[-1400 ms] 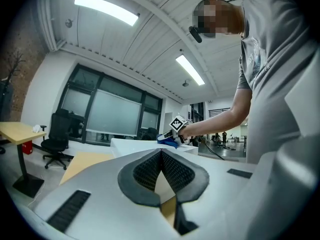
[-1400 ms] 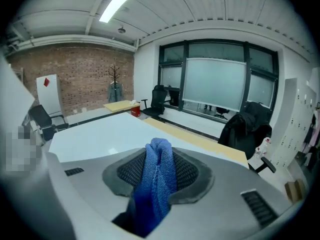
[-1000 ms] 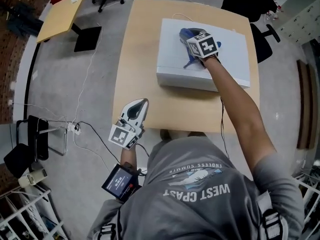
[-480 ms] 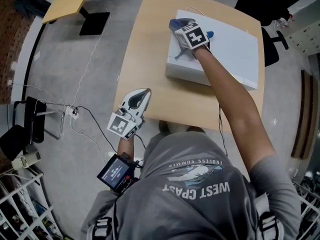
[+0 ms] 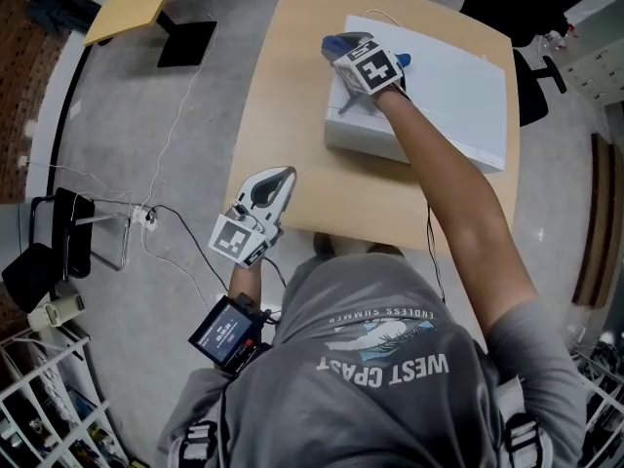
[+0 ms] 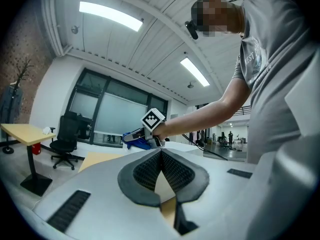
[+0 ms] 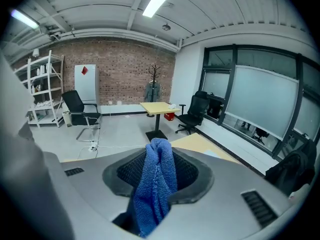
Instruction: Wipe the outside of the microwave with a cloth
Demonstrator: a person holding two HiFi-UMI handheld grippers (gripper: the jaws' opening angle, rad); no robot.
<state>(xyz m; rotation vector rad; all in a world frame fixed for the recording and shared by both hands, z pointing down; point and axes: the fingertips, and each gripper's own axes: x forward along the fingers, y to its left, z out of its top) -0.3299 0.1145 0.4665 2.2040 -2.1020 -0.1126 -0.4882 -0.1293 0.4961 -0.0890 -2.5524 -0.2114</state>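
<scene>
The white microwave (image 5: 453,81) sits on the far right part of a light wooden table (image 5: 292,125), seen from above. The person's right arm reaches out over it. The right gripper (image 5: 346,52) is at the far left corner of the microwave's top, with its marker cube facing up.

Its jaws are clamped on a blue cloth (image 5: 330,44). In the right gripper view the cloth (image 7: 159,184) is bunched between the dark ribbed pads (image 7: 129,174), rising a little above them and hanging down below. In the head view, blue folds show ahead of the gripper at the corner edge and also on its right side, over the white top. Whether the cloth presses on the surface there cannot be made out. Beyond the jaws that view takes in a small yellow table (image 7: 159,106), a black office chair (image 7: 192,113) beside it and a brick wall (image 7: 120,69) behind.

The left gripper (image 5: 281,176) is held well apart from the microwave, at the table's near left edge and partly over the grey floor. Its jaws are closed together with nothing between them — the left gripper view shows the two pads (image 6: 147,170) meeting in a line. That view looks level across the table to the other gripper and its blue cloth. A small screen (image 5: 229,331) is strapped to the person's left forearm.
</scene>
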